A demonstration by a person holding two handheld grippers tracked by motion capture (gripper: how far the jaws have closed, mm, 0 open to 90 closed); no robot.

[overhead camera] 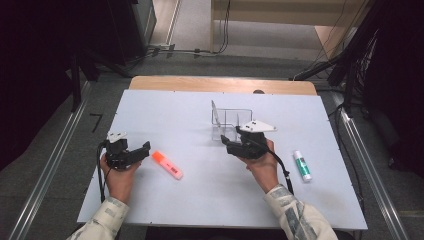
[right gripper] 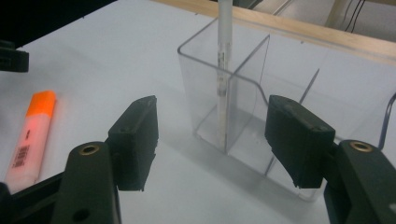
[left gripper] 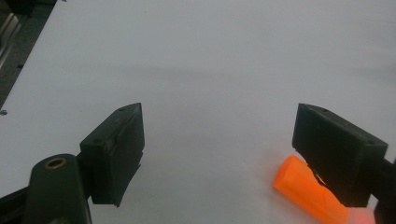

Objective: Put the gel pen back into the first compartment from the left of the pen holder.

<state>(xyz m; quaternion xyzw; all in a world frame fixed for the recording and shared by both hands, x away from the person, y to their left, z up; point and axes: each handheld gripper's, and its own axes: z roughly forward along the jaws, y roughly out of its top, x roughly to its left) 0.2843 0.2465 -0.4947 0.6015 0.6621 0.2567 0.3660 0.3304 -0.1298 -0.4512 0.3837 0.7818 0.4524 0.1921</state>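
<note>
The counter (overhead camera: 165, 200) is a flat, matt white board with a strip of bare wood along its far edge. Near the middle of that far edge stands a clear plastic organiser (overhead camera: 231, 122) — thin, glossy, square-cornered walls split into compartments. The right gripper view brings it close: a slim white pen (right gripper: 223, 74) stands upright in the organiser's (right gripper: 243, 93) nearest corner compartment, a detail too small to make out in the high view. The right tool (overhead camera: 235, 145) sits just in front of the organiser, its blocky black jaws wide apart with nothing between them. The left tool (overhead camera: 131, 156), near the counter's left edge, is likewise spread wide and grips nothing; in its own view (left gripper: 218, 154) the orange cap of a highlighter (left gripper: 310, 191) lies on the counter, partly behind one jaw. From above, that highlighter (overhead camera: 167, 165) is a stubby, flat-sided bar — orange cap, paler pink body with a barcode label — lying just right of the left tool. A white glue stick (overhead camera: 302, 165) with a green band lies towards the right edge, well apart from the right tool.
</note>
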